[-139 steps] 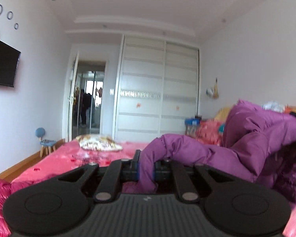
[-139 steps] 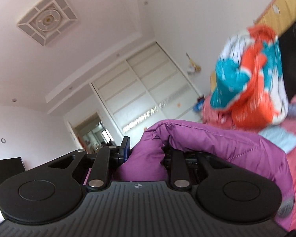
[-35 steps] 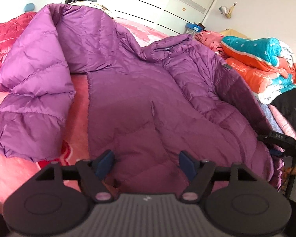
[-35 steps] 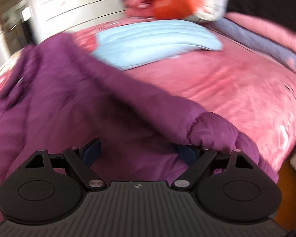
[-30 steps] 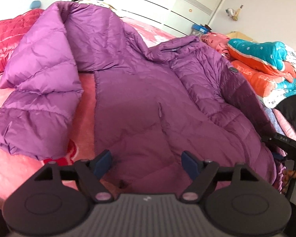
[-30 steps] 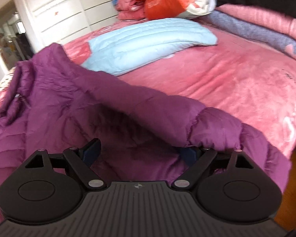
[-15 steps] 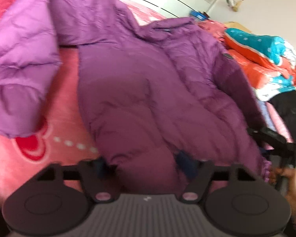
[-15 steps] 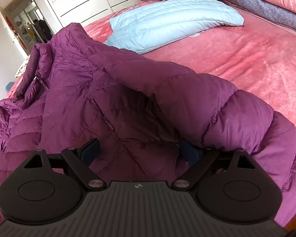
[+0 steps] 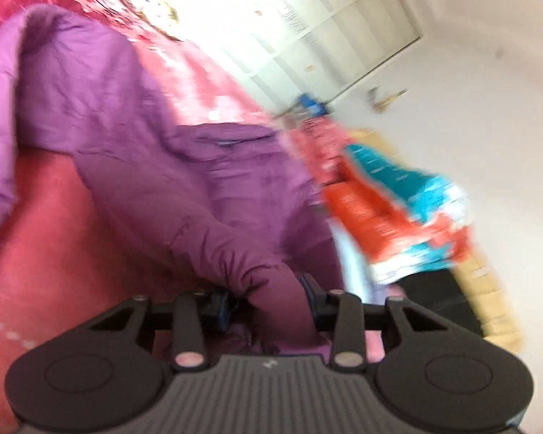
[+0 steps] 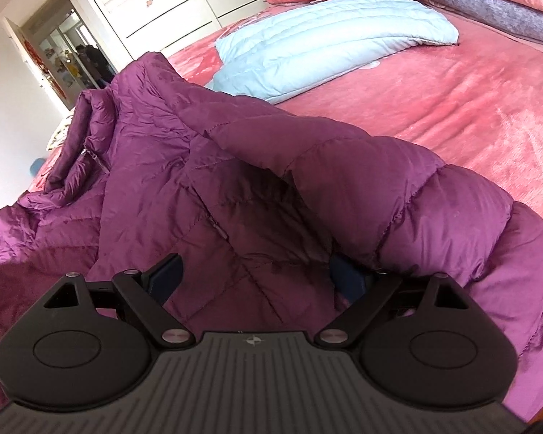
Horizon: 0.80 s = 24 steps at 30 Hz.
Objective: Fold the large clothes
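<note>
Left gripper (image 9: 268, 298) jaws, just closing, pinch purple jacket (image 9: 155, 166) hem; right gripper (image 10: 257, 276) wide open, unpressed, over jacket at bed (image 10: 434, 101) edge

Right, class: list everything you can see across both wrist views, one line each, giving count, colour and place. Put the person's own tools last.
Down jacket: one, purple, spread on the bed.
Bed cover: one, pink, under the jacket.
Padded garment: one, light blue, behind the jacket.
Folded bedding: a stack, orange, teal and white, at the bed's far side.
Wardrobe: one, white, against the far wall.
Doorway: one, open, left of the wardrobe.
Left gripper: black, jaws just closing, pinching the jacket's edge.
Right gripper: black, jaws open over the jacket.
</note>
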{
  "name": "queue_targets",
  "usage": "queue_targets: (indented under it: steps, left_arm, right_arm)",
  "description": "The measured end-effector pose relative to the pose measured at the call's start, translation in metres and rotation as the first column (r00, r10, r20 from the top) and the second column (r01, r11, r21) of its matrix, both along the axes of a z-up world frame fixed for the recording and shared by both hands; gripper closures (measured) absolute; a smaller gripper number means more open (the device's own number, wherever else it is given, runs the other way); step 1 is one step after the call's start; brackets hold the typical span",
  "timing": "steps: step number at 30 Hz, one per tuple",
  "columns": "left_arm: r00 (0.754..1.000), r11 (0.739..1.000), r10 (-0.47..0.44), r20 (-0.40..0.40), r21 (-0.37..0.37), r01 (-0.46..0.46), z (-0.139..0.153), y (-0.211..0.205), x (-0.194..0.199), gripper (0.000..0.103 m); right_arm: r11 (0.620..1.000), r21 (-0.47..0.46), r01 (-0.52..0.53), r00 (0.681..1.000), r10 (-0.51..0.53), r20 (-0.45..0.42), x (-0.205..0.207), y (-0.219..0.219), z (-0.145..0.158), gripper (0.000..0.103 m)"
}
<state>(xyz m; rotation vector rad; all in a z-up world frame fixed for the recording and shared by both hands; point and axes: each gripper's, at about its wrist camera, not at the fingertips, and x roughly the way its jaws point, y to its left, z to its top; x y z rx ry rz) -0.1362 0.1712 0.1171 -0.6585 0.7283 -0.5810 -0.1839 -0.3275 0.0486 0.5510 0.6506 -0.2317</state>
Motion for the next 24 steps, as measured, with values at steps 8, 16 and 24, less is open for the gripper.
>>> queue_targets:
  steps: [8, 16, 24]
  left_arm:
    - [0.979, 0.952, 0.021, -0.201, 0.303, 0.042, -0.037, -0.005, -0.017, 0.069]
    - [0.971, 0.888, 0.068, -0.228, 0.457, 0.045, -0.042, -0.002, -0.029, 0.061]
    - [0.999, 0.816, 0.047, 0.012, 0.576, -0.046, 0.011, -0.011, -0.053, 0.048]
  right_arm:
    - [1.000, -0.005, -0.001, 1.000, 0.001, -0.005, 0.002, 0.002, -0.001, 0.000]
    - [1.000, -0.002, 0.027, 0.999, -0.027, 0.023, -0.006, -0.002, 0.003, 0.000]
    - [0.985, 0.036, 0.169, 0.976, -0.172, 0.136, -0.023, -0.024, 0.009, 0.000]
